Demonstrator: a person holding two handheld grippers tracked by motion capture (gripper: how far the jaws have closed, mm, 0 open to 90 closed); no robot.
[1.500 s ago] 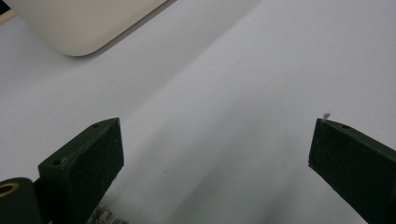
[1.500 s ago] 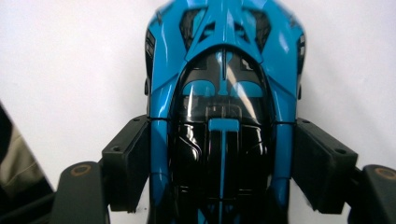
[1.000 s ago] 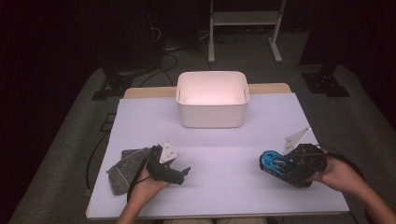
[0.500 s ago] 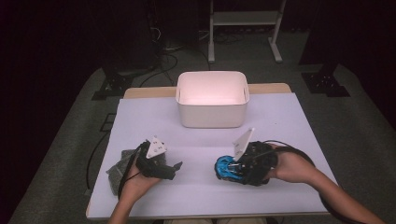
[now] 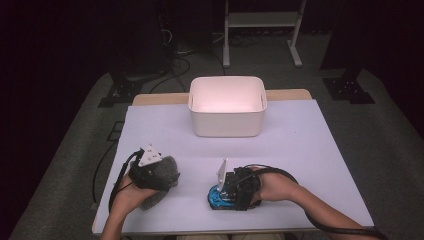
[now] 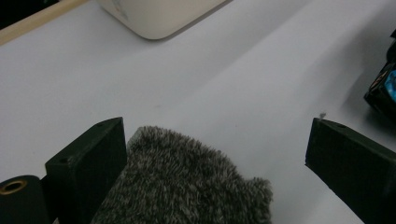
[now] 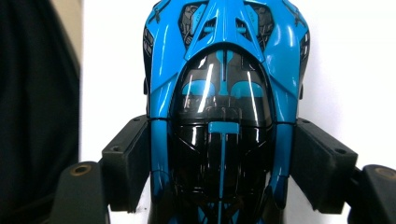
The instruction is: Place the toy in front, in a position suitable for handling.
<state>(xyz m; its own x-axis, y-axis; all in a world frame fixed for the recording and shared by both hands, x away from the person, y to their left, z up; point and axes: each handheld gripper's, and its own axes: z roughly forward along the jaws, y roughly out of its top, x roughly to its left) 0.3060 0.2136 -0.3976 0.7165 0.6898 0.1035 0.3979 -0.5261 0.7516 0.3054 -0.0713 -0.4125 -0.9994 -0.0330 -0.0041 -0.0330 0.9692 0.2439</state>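
My right claw [image 5: 219, 196] has crossed from the bench's [image 5: 310, 150] right side toward the middle of its near edge, jaws still pinching the blue toy car [image 7: 224, 93] by its flanks. My left claw [image 5: 165, 175] has edged slightly inward; jaws spread wide, grey fuzzy cloth [image 6: 182, 182] lying between them against one jaw. White bin [image 5: 227, 106] unchanged at the far edge.

A: In the high view, the right hand-held gripper [image 5: 223, 192] covers most of the blue toy car [image 5: 216, 199]; the left hand-held gripper [image 5: 161, 172] overlaps the grey fuzzy cloth [image 5: 167, 167].

B: In the gripper views, the bottom edge cuts off the cloth [image 6: 182, 186] and the car's [image 7: 224, 70] lower body. The white bin [image 6: 154, 14] is cropped at the top.
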